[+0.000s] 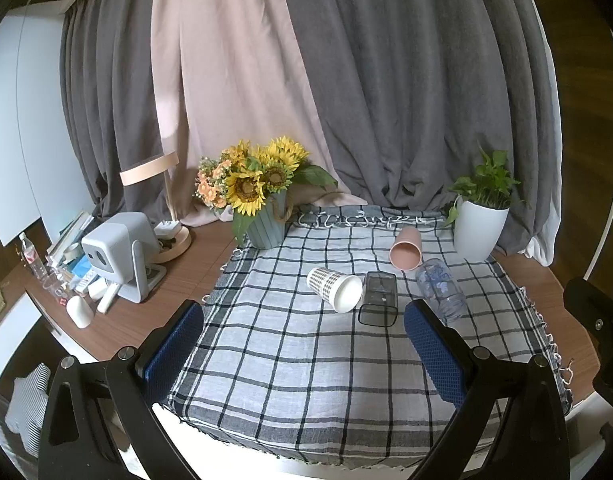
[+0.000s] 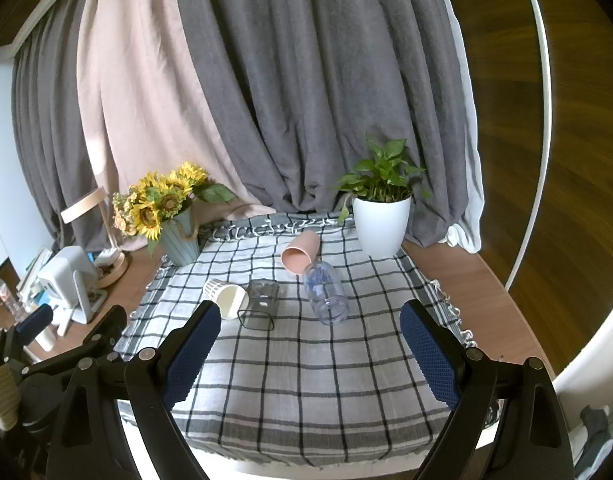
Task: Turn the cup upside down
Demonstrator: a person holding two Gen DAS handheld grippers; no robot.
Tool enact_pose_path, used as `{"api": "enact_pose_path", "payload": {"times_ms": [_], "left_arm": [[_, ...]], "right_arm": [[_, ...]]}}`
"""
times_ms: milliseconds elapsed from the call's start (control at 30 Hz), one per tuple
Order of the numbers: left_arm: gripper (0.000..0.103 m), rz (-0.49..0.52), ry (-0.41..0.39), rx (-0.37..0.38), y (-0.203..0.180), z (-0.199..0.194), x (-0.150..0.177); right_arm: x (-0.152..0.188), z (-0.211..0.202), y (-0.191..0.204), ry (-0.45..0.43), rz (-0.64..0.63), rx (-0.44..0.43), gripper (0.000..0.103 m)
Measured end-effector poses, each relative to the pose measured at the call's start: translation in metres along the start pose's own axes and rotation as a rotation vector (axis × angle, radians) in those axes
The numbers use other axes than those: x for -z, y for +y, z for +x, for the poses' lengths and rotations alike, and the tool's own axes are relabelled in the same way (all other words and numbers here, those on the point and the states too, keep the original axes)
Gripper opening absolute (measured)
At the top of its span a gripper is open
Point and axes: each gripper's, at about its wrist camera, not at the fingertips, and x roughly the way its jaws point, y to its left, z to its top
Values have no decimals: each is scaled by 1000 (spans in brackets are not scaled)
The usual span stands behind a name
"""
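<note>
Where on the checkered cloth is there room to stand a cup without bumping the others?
The near half of the checkered cloth, between both open grippers and the row of tipped cups, is bare. It is crowded mid-cloth: the paper cup, dark clear cup, clear bottle-shaped cup and pink cup lie close together. The back corners hold the sunflower vase and the white plant pot.

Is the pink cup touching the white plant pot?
Apart. The right wrist view shows checked cloth between the pink cup and the pot.
</note>
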Motion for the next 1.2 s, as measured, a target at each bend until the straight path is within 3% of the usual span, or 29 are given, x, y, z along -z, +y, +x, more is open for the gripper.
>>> {"api": "enact_pose_path", "payload": {"times_ms": [767, 1033, 1200], "left_arm": [[102, 42, -40, -62, 3, -4, -1], [102, 58, -27, -65, 0, 5, -3], [102, 75, 22, -51, -4, 20, -5]], "right_arm": [[1, 0, 3, -24, 37, 49, 91], [0, 6, 2, -18, 54, 72, 91], [-2, 15, 2, -13, 65, 90, 91]]}}
